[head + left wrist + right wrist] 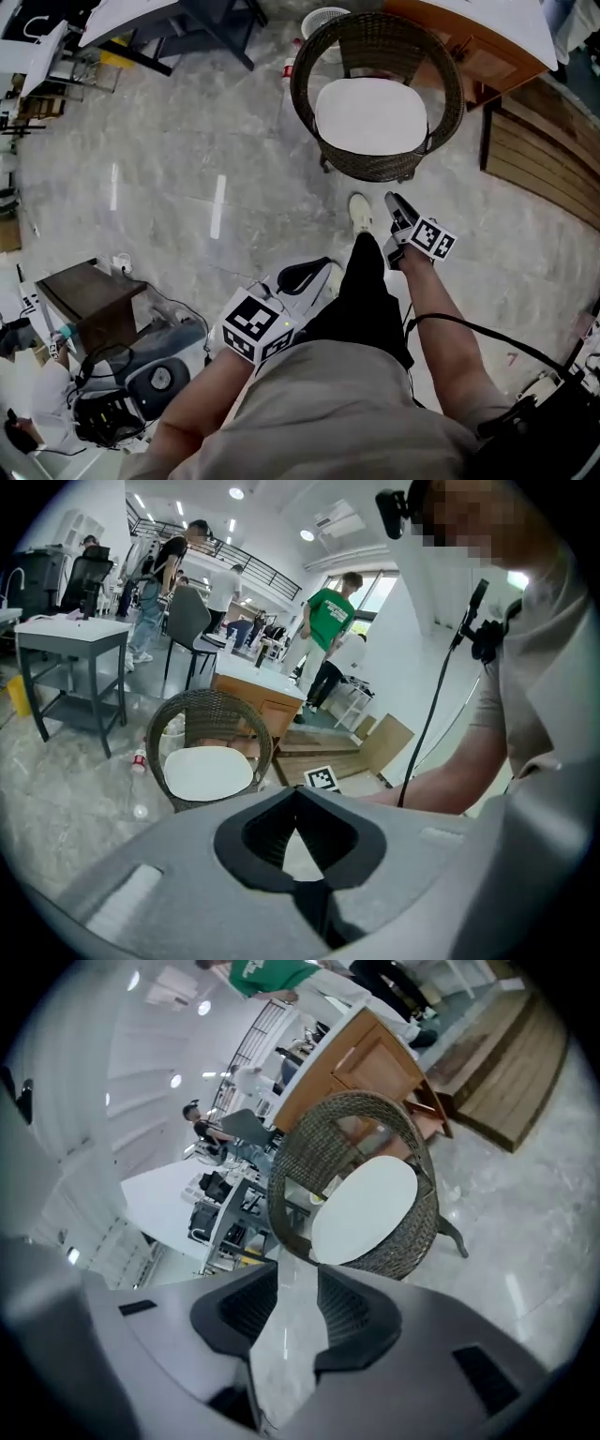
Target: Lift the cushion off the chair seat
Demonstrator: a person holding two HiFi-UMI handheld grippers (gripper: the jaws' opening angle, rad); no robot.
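A round wicker chair (309, 56) stands on the marble floor ahead, with a white cushion (372, 114) lying flat on its seat. Both grippers are well short of it, near the person's legs. My right gripper (396, 204) points at the chair's front rim, jaws open with nothing between them. My left gripper (323, 270) hangs lower and to the left, its tips together and empty. The left gripper view has the cushion (208, 772) and chair (211, 710) beyond my left gripper (296, 799). The right gripper view shows the cushion (366, 1208) past my right gripper (298, 1288).
A wooden platform (544, 159) and a cabinet flank the chair on the right. A white basket (323, 19) stands behind it and a small bottle (288, 67) lies to its left. A dark side table (89, 295) and floor equipment sit at lower left. People stand in the background.
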